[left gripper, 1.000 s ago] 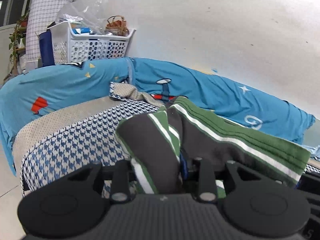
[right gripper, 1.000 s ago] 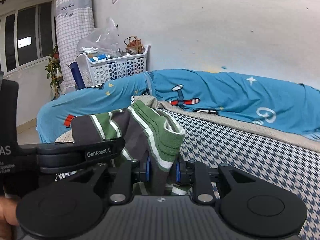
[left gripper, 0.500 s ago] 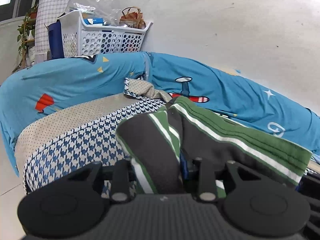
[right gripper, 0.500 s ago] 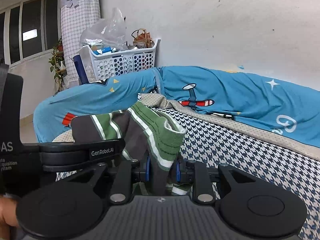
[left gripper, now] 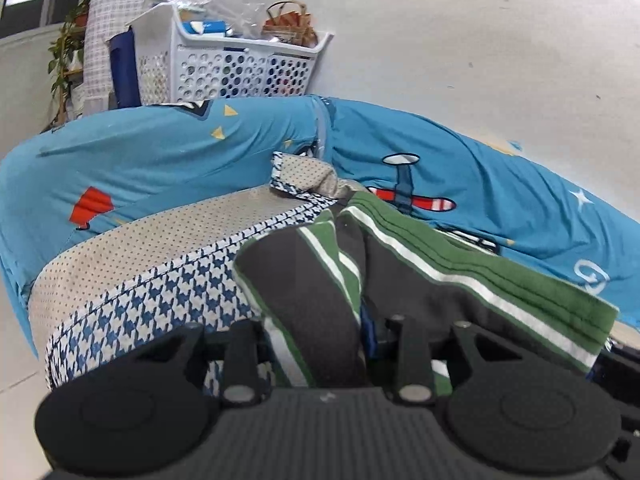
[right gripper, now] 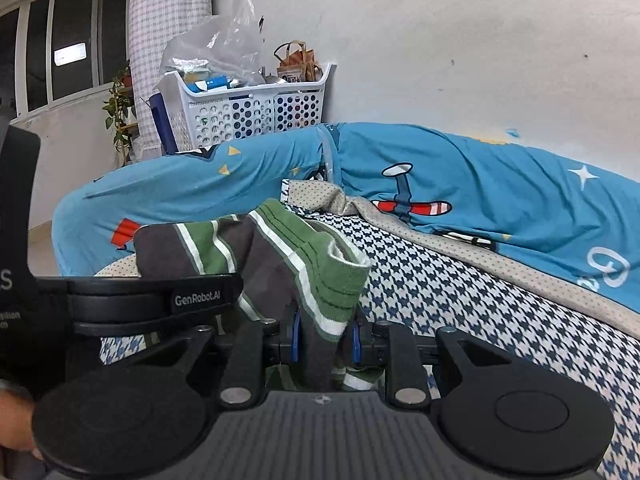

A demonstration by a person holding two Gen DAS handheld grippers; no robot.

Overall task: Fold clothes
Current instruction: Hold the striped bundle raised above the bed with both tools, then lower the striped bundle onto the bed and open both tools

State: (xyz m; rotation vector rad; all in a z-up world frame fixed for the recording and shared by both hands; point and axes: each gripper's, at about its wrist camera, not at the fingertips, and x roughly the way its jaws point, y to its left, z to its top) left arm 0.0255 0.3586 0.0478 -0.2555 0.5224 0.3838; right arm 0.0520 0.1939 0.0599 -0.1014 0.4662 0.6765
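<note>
**Two grippers, one striped garment held between them**

Both of my grippers are clamped on the same piece of clothing. My left gripper (left gripper: 316, 344) pinches a bunched fold of the striped garment (left gripper: 440, 280), and my right gripper (right gripper: 324, 340) has its blue pads closed on the green ribbed edge of that garment (right gripper: 304, 264). The cloth hangs in the air between the two, just above the checked blanket (right gripper: 460, 304) on the bed.

I judge it light, soft and floppy: it sags and creases wherever it is unsupported, so it should drape rather than hold a shape. The thick ribbed hem looks like the firmest place to grip, since it resists slipping better than the thin dark body.

Farther out, a blue quilt (left gripper: 180, 160) lies along the wall. Beyond it stands a white plastic basket (left gripper: 240, 76) holding a clear plastic bag (left gripper: 200, 0), some boxes and a small brown paper bag (left gripper: 292, 24).
</note>
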